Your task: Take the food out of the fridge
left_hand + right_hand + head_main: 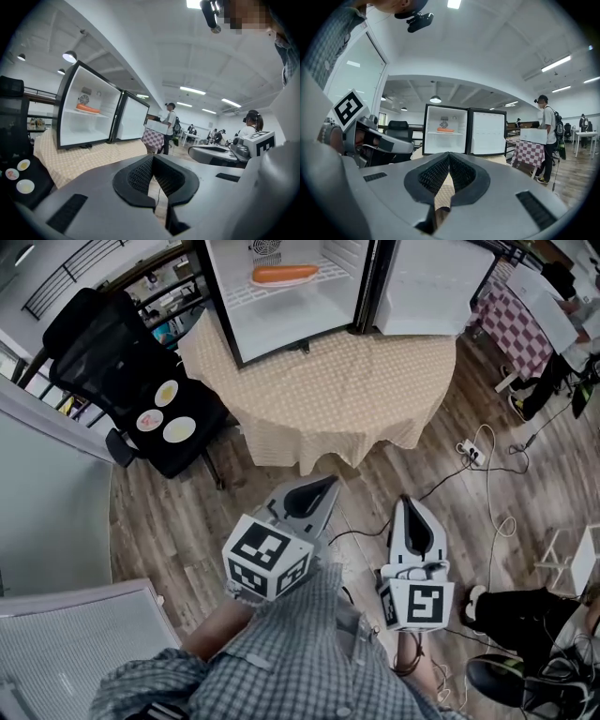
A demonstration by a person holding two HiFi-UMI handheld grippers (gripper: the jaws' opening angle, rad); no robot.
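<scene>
Here, with its door (431, 287) already swung wide, the fridge (281, 329) stands on the round table (356, 390), and the orange, sausage-like food (284, 275) lies alone on the upper shelf, at about 12 o'clock from the person holding the tools. The left gripper (322, 488) and the right gripper (412, 507) hang low by the person's checked shirt, well apart from the table, each with its jaws pressed together and nothing between them. A black office chair (94, 343) carrying three small plates (164, 413) stands at roughly 10 o'clock. The step in hand appears to be the approach. To do it well, whichever gripper goes in would likely need to part its jaws before reaching the shelf, come in nearly level, and close across the food's middle rather than an end, since a long, soft item may droop or roll. The door at 1 o'clock probably leaves the 11 o'clock side the freer path.
</scene>
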